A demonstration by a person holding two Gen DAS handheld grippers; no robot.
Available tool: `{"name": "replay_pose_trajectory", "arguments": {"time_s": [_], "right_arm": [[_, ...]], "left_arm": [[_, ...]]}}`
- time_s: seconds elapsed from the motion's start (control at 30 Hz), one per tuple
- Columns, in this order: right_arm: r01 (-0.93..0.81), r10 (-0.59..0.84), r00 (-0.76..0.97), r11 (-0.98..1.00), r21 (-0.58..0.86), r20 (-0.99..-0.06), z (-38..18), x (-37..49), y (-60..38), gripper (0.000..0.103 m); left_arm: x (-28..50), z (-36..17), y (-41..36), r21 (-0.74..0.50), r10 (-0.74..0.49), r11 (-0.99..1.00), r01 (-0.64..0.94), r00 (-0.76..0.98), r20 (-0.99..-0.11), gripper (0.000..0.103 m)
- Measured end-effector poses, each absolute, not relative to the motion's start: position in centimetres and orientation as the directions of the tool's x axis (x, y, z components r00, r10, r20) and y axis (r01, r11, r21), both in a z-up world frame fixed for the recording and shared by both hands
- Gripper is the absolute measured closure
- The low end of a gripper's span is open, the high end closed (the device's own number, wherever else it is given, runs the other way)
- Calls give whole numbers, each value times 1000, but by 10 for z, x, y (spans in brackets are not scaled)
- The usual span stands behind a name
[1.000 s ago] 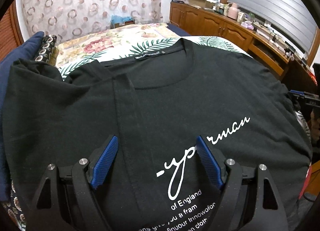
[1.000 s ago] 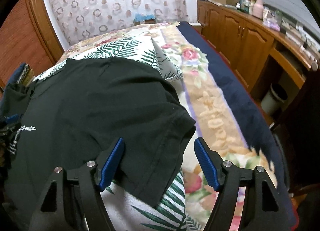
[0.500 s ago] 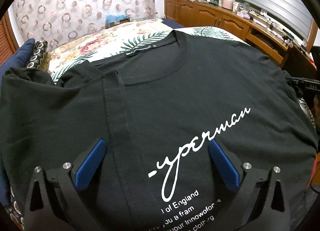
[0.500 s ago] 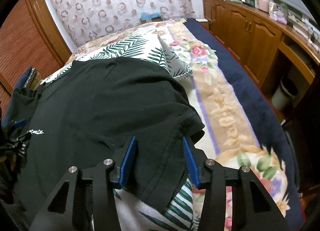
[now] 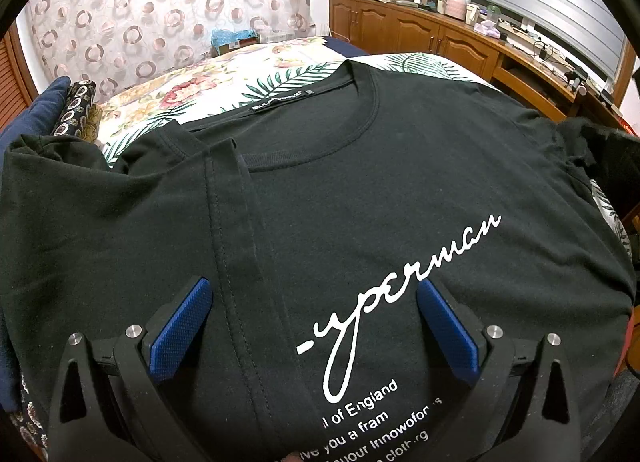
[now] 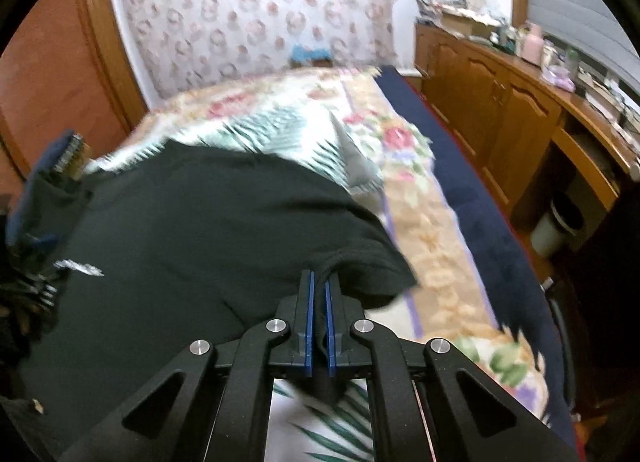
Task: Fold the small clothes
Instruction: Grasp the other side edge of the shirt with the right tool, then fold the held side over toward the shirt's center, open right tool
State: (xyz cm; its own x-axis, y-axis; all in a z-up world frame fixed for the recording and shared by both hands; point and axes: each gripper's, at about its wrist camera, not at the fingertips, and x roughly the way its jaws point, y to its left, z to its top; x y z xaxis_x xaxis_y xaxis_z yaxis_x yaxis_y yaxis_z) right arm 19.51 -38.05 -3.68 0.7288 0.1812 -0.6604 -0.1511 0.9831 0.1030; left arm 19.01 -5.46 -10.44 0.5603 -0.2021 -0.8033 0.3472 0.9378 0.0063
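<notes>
A black T-shirt (image 5: 400, 190) with white script print lies face up on the bed, its left sleeve folded in over the chest. My left gripper (image 5: 312, 302) is open and empty, hovering just above the folded sleeve's seam and the print. In the right wrist view the same T-shirt (image 6: 208, 230) shows from its right side. My right gripper (image 6: 319, 282) is shut on the hem of the right sleeve (image 6: 372, 270), which bunches up between the blue pads.
The bed has a floral cover (image 6: 436, 262) and a leaf-print pillow (image 5: 280, 78) under the shirt. Folded dark clothes (image 5: 72, 102) sit at the left. Wooden cabinets (image 6: 500, 102) and a white bin (image 6: 560, 226) stand along the right.
My right gripper has closed from wide open onto the right sleeve hem and lifted it slightly. My left gripper has opened wider and stayed over the shirt front.
</notes>
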Motion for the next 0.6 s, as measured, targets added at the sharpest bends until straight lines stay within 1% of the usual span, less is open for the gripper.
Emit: {"name": "replay_pose_trajectory", "arguments": {"time_s": [0.1,0.23,0.33,0.43,0.57,0.6], "right_arm": [[-225,250,748,967,118,-615,-21,191,-357,98],[-333,346,731,933,135,-589,-15,187,-321,98],[-395,397,687,907,146,-609,-27,189,-294,98],[-430,433,623,885,177,-652,-49,194,-276,98],[-430,429,588,884,184,-686,-70,198,-264,98],[-426,427,583,885,187,-691,-73,198,-264,96]], "left_arm": [[190,-105,-55,7,-202,938,347,560,-803,0],[190,-105,-55,7,-202,938,348,561,-803,0],[189,-104,-55,14,-195,939,344,566,-801,0],[187,-101,-51,22,-184,945,326,586,-789,0],[185,-91,-42,-36,-225,950,309,603,-765,0],[184,-89,-40,-48,-235,950,309,606,-760,0]]}}
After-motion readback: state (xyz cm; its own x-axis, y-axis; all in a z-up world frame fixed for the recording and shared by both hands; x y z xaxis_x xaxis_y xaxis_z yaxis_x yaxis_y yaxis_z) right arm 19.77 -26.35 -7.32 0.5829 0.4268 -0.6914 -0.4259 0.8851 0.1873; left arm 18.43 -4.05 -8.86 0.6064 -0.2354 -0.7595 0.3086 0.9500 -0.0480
